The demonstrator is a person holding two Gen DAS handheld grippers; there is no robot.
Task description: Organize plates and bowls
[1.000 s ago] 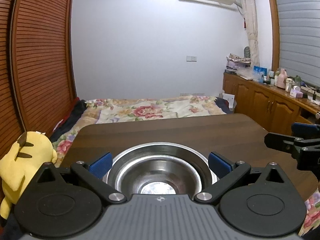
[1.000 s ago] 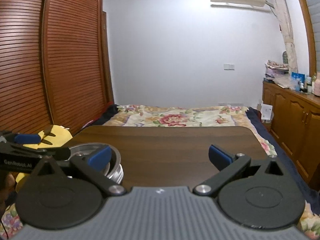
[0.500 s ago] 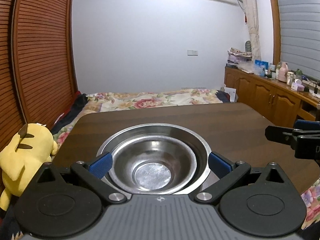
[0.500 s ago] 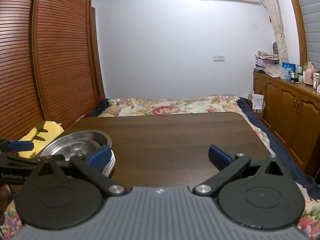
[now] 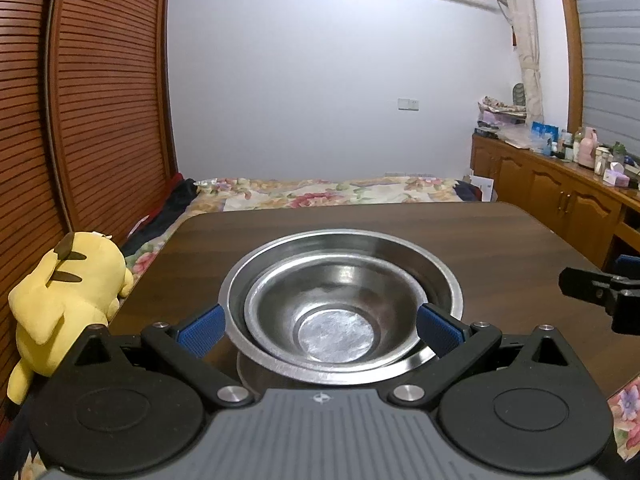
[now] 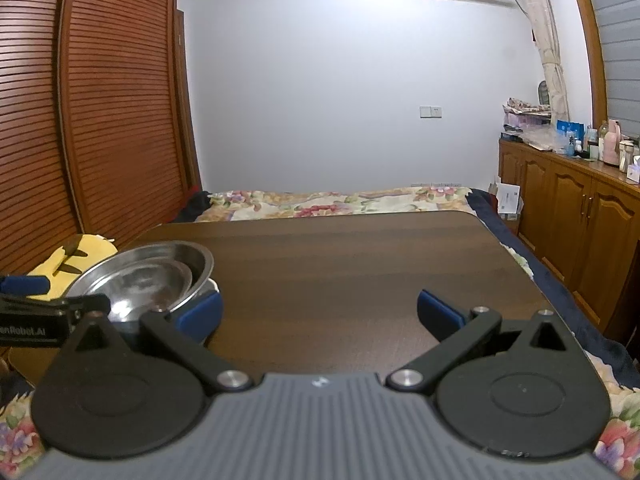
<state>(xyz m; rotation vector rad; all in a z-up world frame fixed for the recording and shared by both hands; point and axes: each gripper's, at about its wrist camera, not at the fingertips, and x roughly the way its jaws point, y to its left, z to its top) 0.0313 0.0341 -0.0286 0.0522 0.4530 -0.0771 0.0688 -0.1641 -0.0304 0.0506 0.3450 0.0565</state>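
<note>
While both of my wrist cameras look across the same dark wooden table, I log the following. Item one: left gripper, blue pads spread wide, one on either side of the stacked steel bowls, gripping nothing; whether the pads touch the rims I cannot tell. Item two: large steel bowl, standing upright on the table's near left part. Item three: smaller steel bowl, nested inside the large one and shifted toward its near side, so the far inner wall of the large bowl shows bare. A further metal rim appears beneath the stack at its near edge; what it belongs to I cannot make out. Item four: right gripper, pads likewise spread apart, empty, hovering over bare tabletop to the right of the bowls, with its tip visible at the right margin of the left wrist view. From the right wrist view the same stack sits just beyond the left pad. Surroundings: yellow plush toy off the table's left edge, floral bedspread behind the table, wooden cabinets along the right wall, slatted wardrobe doors on the left.
</note>
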